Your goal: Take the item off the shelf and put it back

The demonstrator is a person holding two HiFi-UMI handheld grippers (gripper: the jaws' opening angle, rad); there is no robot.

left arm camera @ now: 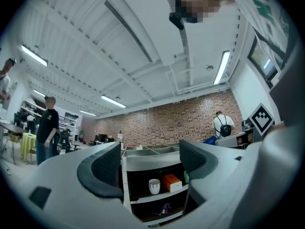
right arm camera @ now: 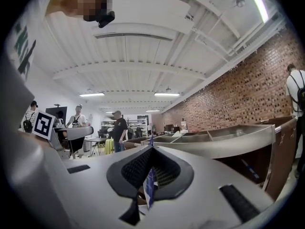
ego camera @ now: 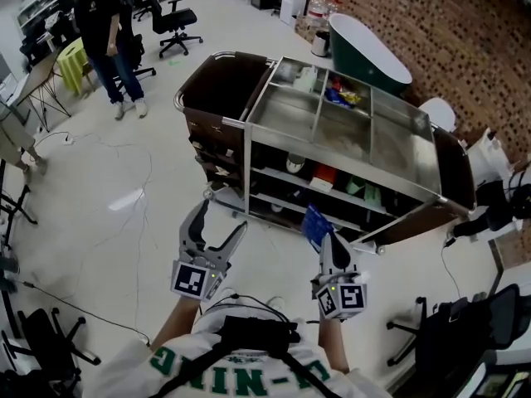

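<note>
A steel service cart (ego camera: 249, 152) with open shelves stands ahead of me. My right gripper (ego camera: 329, 240) is shut on a flat blue packet (ego camera: 314, 225), held in the air just in front of the cart's lower shelves. In the right gripper view the packet's blue edge (right arm camera: 149, 189) is pinched between the closed pads. My left gripper (ego camera: 221, 222) is open and empty, left of the packet, pointing at the cart. Between its spread jaws in the left gripper view I see a white cup (left arm camera: 154, 186) and an orange box (left arm camera: 172, 182) on a shelf.
The cart's top tray (ego camera: 319, 121) has several compartments holding small items. A dark green tub (ego camera: 367, 52) stands behind it by the brick wall. A person (ego camera: 101, 31) and office chairs (ego camera: 176, 21) are at the far left. Cables (ego camera: 137, 214) cross the floor.
</note>
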